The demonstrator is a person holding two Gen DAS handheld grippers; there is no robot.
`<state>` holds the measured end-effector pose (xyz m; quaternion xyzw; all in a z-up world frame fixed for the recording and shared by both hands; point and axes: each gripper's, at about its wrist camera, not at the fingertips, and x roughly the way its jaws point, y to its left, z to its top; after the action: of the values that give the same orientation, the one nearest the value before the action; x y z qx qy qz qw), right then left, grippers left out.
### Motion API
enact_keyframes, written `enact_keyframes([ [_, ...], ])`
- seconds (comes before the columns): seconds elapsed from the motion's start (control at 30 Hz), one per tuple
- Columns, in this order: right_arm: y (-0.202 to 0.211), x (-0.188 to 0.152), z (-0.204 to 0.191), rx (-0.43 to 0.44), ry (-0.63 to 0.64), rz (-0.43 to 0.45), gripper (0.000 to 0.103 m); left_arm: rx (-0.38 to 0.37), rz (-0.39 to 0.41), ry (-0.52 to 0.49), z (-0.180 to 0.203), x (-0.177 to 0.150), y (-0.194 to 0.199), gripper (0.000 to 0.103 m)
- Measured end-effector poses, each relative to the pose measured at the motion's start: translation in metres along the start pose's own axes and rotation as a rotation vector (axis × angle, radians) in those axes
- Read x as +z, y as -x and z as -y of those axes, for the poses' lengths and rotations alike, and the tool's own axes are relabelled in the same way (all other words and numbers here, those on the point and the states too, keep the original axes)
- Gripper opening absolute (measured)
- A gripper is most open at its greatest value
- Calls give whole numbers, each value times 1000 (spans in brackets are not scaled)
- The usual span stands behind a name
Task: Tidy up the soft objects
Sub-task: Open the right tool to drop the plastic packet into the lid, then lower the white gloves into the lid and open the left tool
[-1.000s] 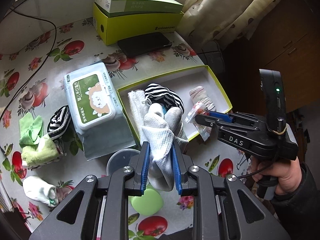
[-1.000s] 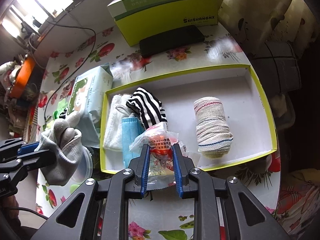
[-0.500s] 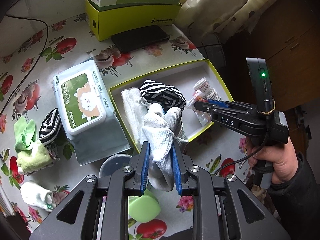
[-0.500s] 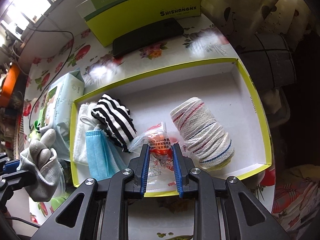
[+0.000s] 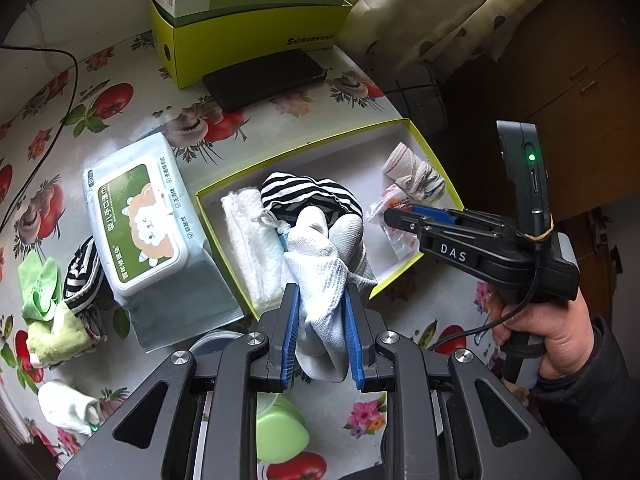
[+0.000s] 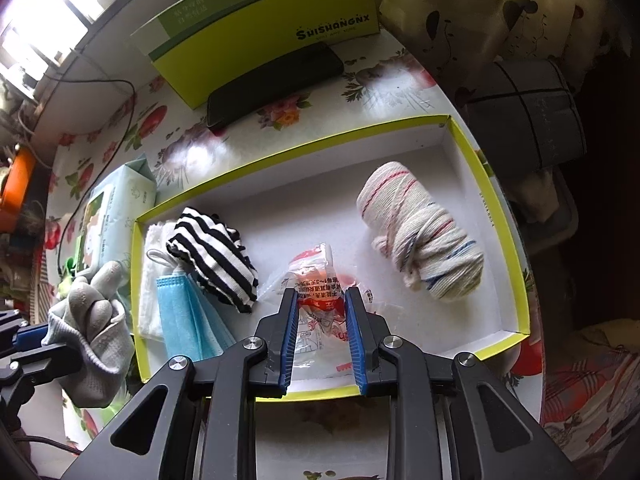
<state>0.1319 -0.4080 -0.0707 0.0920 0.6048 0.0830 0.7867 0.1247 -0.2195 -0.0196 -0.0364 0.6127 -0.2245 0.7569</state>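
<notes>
My left gripper (image 5: 320, 296) is shut on a white-grey work glove (image 5: 324, 276) and holds it above the near left corner of the yellow-rimmed tray (image 5: 304, 146); the glove also shows in the right wrist view (image 6: 90, 320). My right gripper (image 6: 320, 300) is shut on a clear plastic packet with red print (image 6: 320, 280), low over the tray floor (image 6: 460, 312). In the tray lie a white towel (image 5: 248, 240), a striped sock (image 6: 216, 256), a blue face mask (image 6: 188, 316) and a rolled striped cloth (image 6: 420, 228).
A wet-wipes pack (image 5: 140, 220) lies left of the tray. Green cloths and a striped sock (image 5: 52, 300) and a white sock (image 5: 66, 406) lie at the far left. A green lid (image 5: 280, 432) sits below my left gripper. A phone (image 5: 264, 78) and a yellow-green box (image 5: 248, 28) stand behind.
My right gripper has moved forward over the tray's front rim and down, carrying the packet inside. My left gripper with the glove has drifted slightly toward the tray.
</notes>
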Motion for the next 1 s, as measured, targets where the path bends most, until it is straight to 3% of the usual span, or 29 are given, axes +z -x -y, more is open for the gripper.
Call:
enact_keyframes([
  [0.2, 4, -5, 2, 16, -14, 11, 38, -1, -15, -6, 3, 4, -7, 23],
  [0.47, 6, -8, 4, 21, 7, 10, 39, -6, -40, -25, 12, 10, -20, 23],
  [0.53, 0, -9, 4, 15, 27, -7, 36, -11, -45, -32, 15, 12, -23, 23],
  [0.6, -5, -9, 2, 19, 49, -17, 22, -14, -51, -37, 18, 15, -27, 23],
  [0.67, -6, -7, 1, 2, 67, -11, 18, -14, -59, -44, 21, 17, -31, 23],
  [1.0, 8, 4, 33, -62, 8, 34, 17, -30, -92, -67, 37, 30, -57, 23],
])
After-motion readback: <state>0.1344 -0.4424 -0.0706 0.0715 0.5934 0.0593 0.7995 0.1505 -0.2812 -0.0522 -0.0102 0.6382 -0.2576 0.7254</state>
